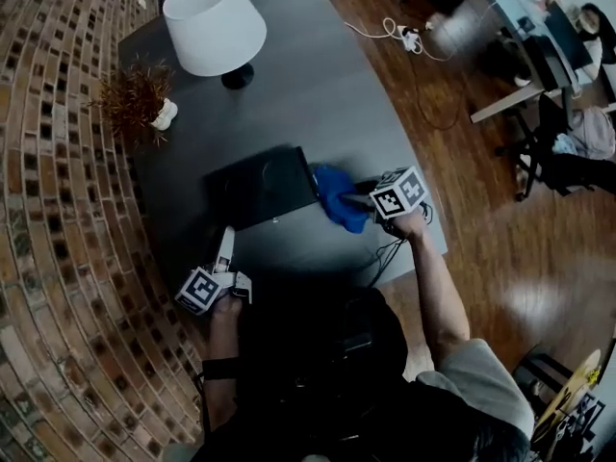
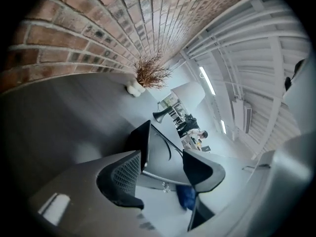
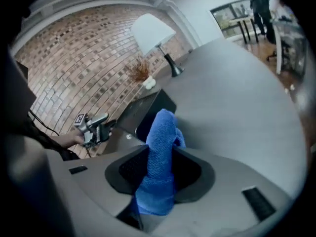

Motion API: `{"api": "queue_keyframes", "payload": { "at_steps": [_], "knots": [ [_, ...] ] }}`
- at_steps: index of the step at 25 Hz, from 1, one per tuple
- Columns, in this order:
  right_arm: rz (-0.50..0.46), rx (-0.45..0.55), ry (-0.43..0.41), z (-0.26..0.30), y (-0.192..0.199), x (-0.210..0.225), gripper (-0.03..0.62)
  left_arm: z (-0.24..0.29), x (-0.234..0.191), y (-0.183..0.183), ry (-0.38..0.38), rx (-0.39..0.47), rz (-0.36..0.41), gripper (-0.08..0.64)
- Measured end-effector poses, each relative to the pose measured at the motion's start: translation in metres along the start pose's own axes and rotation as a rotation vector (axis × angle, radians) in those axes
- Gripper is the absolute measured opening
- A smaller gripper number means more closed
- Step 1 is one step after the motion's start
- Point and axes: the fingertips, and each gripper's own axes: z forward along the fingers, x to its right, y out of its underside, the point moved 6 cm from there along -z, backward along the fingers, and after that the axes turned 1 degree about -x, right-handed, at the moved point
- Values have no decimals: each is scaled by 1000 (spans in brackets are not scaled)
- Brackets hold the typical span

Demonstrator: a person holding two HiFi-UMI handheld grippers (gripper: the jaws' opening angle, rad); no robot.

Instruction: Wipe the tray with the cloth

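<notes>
A black tray [image 1: 260, 186] lies flat in the middle of the dark table [image 1: 318, 85]. A blue cloth [image 1: 339, 198] hangs at the tray's right edge, and my right gripper [image 1: 371, 200] is shut on it. In the right gripper view the cloth [image 3: 160, 152] stands bunched between the jaws of the right gripper [image 3: 160, 169], with the tray [image 3: 148, 110] just beyond. My left gripper [image 1: 226, 243] is open at the tray's near left corner. In the left gripper view the tray [image 2: 158, 154] lies just ahead of the parted left gripper [image 2: 163, 172], whose pads do not press on it.
A white-shaded lamp [image 1: 214, 22] and a dried plant in a small white pot [image 1: 135, 94] stand at the table's far end. A brick wall [image 1: 48, 210] runs along the left. Cables [image 1: 395, 32] lie on the wooden floor to the right, near a desk and a chair [image 1: 553, 152].
</notes>
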Motion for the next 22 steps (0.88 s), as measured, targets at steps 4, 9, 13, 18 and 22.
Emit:
{"api": "queue_keyframes", "payload": {
  "at_steps": [4, 9, 13, 18, 22],
  "knots": [
    [-189, 222, 214, -14, -105, 12, 138, -14, 9, 34, 33, -81, -77, 265],
    [-436, 79, 258, 68, -191, 1, 138, 16, 11, 50, 80, -137, -92, 265],
    [-476, -197, 194, 105, -178, 0, 137, 21, 4, 40, 44, -135, -73, 261],
    [-301, -247, -1, 85, -122, -14, 135, 30, -19, 2, 23, -58, -101, 265],
    [-139, -130, -108, 76, -47, -54, 135, 64, -27, -36, 39, -60, -60, 275]
  ]
}}
